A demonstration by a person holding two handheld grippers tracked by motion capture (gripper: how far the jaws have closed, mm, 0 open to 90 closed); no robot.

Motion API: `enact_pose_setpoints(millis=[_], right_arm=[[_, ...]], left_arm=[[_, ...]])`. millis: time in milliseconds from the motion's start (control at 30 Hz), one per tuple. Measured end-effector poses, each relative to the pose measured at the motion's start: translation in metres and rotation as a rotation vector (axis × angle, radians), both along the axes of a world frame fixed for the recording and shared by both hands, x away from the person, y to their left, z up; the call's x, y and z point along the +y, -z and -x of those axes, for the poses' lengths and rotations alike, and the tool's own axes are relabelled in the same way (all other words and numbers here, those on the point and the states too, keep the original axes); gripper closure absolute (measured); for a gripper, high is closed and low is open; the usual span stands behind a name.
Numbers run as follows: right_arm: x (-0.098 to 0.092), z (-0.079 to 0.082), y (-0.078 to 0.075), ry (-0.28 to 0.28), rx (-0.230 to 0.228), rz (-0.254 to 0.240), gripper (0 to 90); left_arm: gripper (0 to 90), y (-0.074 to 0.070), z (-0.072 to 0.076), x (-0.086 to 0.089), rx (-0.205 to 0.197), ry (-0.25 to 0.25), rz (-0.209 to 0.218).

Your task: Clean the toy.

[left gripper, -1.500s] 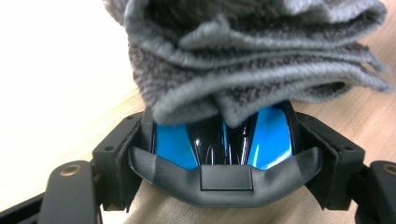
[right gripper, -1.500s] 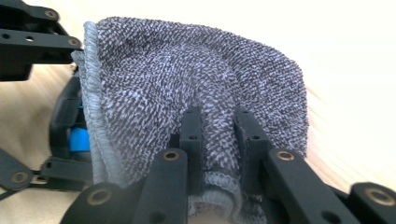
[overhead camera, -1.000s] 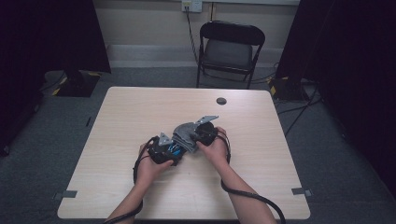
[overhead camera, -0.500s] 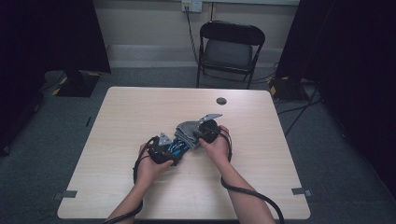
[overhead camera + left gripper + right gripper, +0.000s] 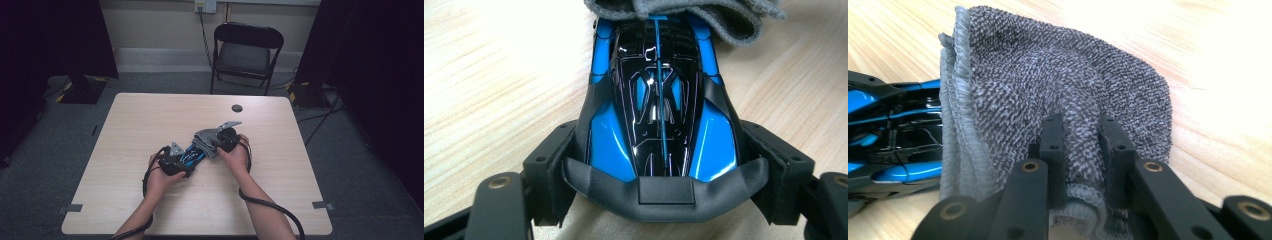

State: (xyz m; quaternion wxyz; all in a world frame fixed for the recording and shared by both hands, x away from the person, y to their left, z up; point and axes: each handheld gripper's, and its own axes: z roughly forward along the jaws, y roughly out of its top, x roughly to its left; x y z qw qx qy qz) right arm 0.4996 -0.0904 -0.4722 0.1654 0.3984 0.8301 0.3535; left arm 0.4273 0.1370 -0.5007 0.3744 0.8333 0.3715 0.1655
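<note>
Grey terry cloth (image 5: pixel 1058 95) sits pinched in the right gripper (image 5: pixel 1080 145), draped over the nose of a glossy blue-and-black toy car (image 5: pixel 659 105) that the left gripper (image 5: pixel 664 165) clamps by its sides on the pale wooden table (image 5: pixel 150 115).

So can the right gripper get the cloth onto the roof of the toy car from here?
Probably yes. The right gripper already pinches the grey cloth, which overlaps the car's far end; the left gripper clamps only its near end, leaving the roof bare.
</note>
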Motion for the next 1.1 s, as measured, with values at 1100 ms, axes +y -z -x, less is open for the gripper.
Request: enact_pose_setpoints(millis=[1100], right_arm=[[-0.027, -0.012, 0.008, 0.039, -0.008, 0.054, 75.6]], left_arm=[[24.2, 0.000, 0.000, 0.000, 0.003, -0.004, 0.004]])
